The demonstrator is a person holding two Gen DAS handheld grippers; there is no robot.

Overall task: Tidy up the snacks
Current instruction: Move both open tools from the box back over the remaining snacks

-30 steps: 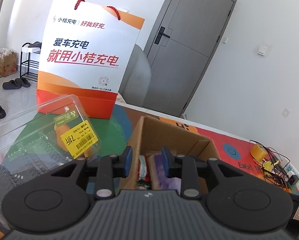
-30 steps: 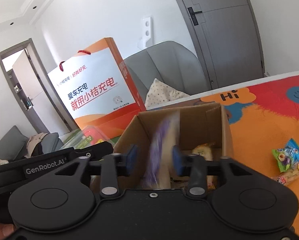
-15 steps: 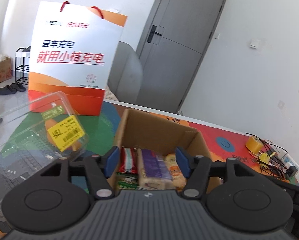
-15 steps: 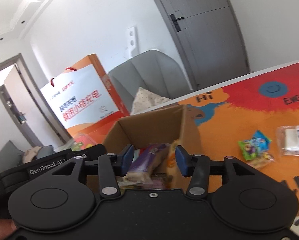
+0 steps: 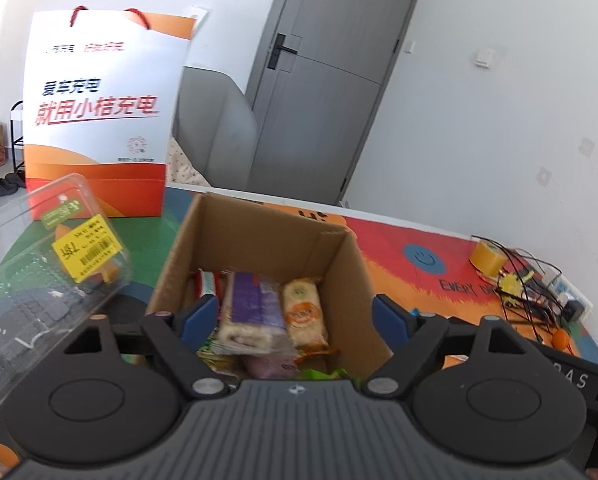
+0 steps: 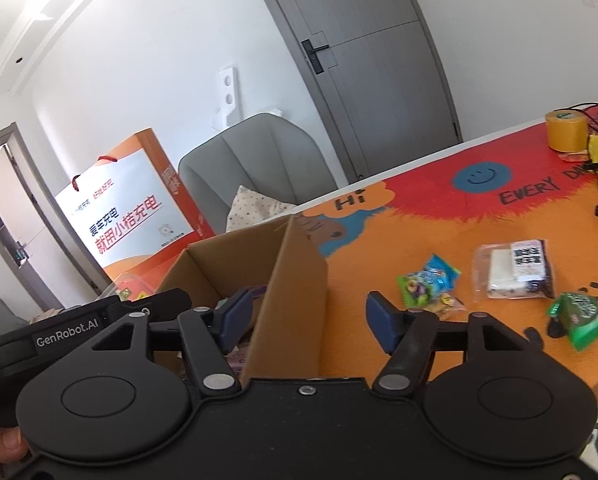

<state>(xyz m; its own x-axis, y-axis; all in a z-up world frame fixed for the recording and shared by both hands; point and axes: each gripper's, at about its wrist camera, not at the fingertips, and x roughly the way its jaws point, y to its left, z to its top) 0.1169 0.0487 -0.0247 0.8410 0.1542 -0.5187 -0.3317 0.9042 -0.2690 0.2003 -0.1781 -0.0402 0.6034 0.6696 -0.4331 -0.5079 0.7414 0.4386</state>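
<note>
An open cardboard box point(image 5: 331, 264) point(image 6: 295, 276) stands on the colourful mat. Inside lie a purple-and-cream snack pack point(image 5: 255, 312), a tan biscuit pack point(image 5: 303, 312) and other wrappers. My left gripper point(image 5: 295, 316) hovers over the box, its jaws opening wide, holding nothing. My right gripper point(image 6: 307, 316) straddles the box's right wall; its jaws are opening and the pads press on nothing. On the mat to the right lie a blue-green candy bag point(image 6: 429, 284), a clear pack with a white bar point(image 6: 515, 268) and a green packet point(image 6: 579, 314).
A white-and-orange paper bag point(image 5: 99, 120) point(image 6: 131, 220) stands behind the box. A clear plastic clamshell point(image 5: 47, 272) with a yellow label lies at left. A yellow tape roll point(image 6: 565, 130) and tangled wires point(image 5: 531, 284) sit at the far right. A grey chair point(image 6: 259, 172) stands beyond the table.
Both grippers opened and let go of the purple snack pack, which now lies in the box. The right gripper swung right, bringing the loose snacks on the mat into view.
</note>
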